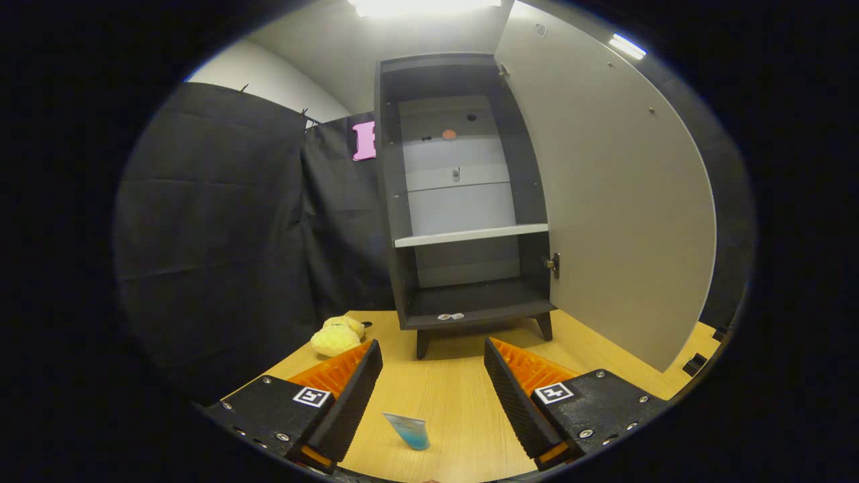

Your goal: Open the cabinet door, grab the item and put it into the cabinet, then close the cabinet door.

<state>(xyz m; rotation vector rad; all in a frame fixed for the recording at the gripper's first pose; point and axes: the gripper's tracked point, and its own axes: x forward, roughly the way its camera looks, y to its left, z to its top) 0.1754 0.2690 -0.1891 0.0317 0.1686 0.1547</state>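
Note:
A tall dark cabinet [463,194] stands on short legs on the wooden table [456,402], straight ahead beyond my fingers. Its pale door [604,194] is swung wide open to the right. Inside there is one white shelf [470,235] and a dark bottom floor, both bare except for small stickers at the front lip. A yellow plush toy [337,336] lies on the table left of the cabinet, just beyond my left finger. My gripper [433,352] is open with nothing between its fingers, hovering low over the table.
A small bluish translucent piece [409,429] lies on the table between my fingers, close to me. Black cloth walls the booth on the left and behind the cabinet. The open door blocks the right side of the table.

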